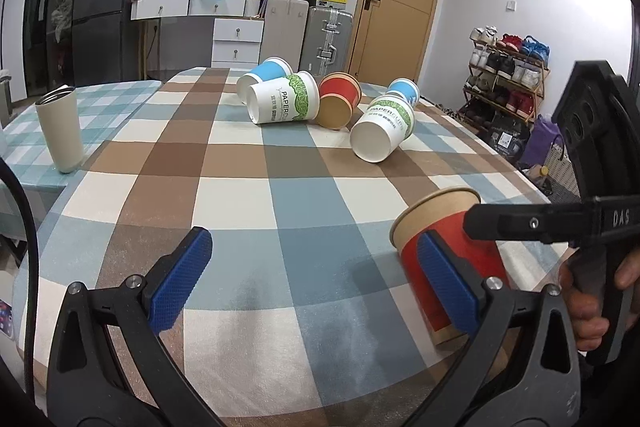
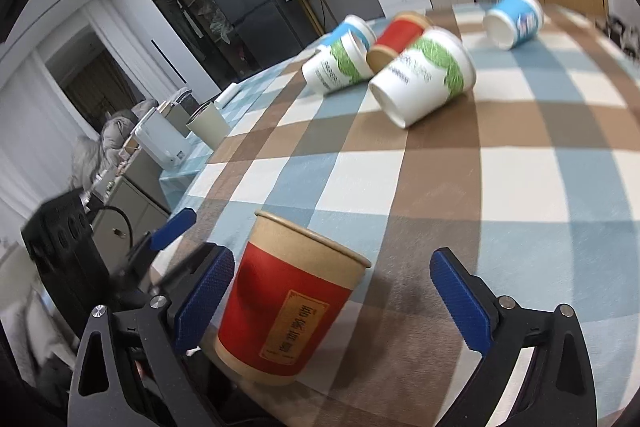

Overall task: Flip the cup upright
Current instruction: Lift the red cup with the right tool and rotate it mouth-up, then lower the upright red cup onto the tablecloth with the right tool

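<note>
A red and brown paper cup (image 2: pixel 288 303) stands upright on the checked tablecloth, between the wide-open fingers of my right gripper (image 2: pixel 334 301), close to the left finger. The same cup (image 1: pixel 448 251) shows in the left wrist view, behind the right finger of my open, empty left gripper (image 1: pixel 316 275). Several more paper cups lie on their sides farther back: a green and white one (image 1: pixel 384 129), another green and white one (image 1: pixel 282 99), a red one (image 1: pixel 338 99) and two blue ones (image 1: pixel 266 73) (image 1: pixel 404 91).
A beige tumbler (image 1: pixel 60 131) stands upright on a lower blue checked table (image 1: pixel 104 103) at the left. The checked tablecloth (image 1: pixel 240 195) ends near the cup at the right. Suitcases, drawers, a fridge and a shoe rack stand beyond.
</note>
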Demonstrator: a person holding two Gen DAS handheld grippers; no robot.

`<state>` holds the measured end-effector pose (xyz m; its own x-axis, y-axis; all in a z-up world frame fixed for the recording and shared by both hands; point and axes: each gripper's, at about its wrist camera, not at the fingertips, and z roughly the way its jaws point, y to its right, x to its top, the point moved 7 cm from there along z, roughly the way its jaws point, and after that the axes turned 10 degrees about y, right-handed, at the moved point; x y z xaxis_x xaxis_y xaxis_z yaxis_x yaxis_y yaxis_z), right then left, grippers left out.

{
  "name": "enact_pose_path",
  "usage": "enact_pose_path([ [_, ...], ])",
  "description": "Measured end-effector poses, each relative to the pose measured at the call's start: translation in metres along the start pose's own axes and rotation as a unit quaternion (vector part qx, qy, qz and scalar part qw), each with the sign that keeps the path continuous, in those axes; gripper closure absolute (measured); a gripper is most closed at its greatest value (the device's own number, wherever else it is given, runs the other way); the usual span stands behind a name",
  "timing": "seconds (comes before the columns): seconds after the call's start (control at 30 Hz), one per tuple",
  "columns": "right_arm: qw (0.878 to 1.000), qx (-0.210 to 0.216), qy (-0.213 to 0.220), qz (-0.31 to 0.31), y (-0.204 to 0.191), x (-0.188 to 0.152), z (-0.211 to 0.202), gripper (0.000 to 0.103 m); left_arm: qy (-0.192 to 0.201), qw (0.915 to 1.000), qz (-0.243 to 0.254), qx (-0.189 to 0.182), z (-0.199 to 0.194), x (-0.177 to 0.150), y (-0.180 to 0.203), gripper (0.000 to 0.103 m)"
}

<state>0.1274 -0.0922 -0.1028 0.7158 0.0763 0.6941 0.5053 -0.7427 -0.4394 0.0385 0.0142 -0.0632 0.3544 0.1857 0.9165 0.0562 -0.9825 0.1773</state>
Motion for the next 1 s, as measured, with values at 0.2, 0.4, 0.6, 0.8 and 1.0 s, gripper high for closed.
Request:
enact_pose_path([
  [0.2,0.999,0.007,-0.031,0.02,-0.002,-0.005,0.016,0.009,-0.002,1.0,0.005,0.002,0.006,0.0,0.0,0.001],
  [0.4,0.997,0.031,-0.052,0.042,-0.004,-0.005,0.02,0.027,-0.003,1.0,-0.006,0.0,0.009,0.001,-0.004,0.001],
  [0.6,0.999,0.016,-0.041,0.017,-0.008,-0.003,0.014,0.029,-0.004,1.0,0.001,0.001,0.009,0.001,-0.006,0.001],
  [0.8,0.995,-0.059,0.039,-0.073,-0.012,0.013,0.002,0.029,-0.004,1.0,0.002,0.001,0.011,0.002,-0.003,0.001],
  [1.0,0.973,-0.137,0.112,-0.146,-0.017,0.028,-0.001,0.029,-0.002,1.0,-0.002,-0.001,0.01,0.003,-0.003,0.001],
])
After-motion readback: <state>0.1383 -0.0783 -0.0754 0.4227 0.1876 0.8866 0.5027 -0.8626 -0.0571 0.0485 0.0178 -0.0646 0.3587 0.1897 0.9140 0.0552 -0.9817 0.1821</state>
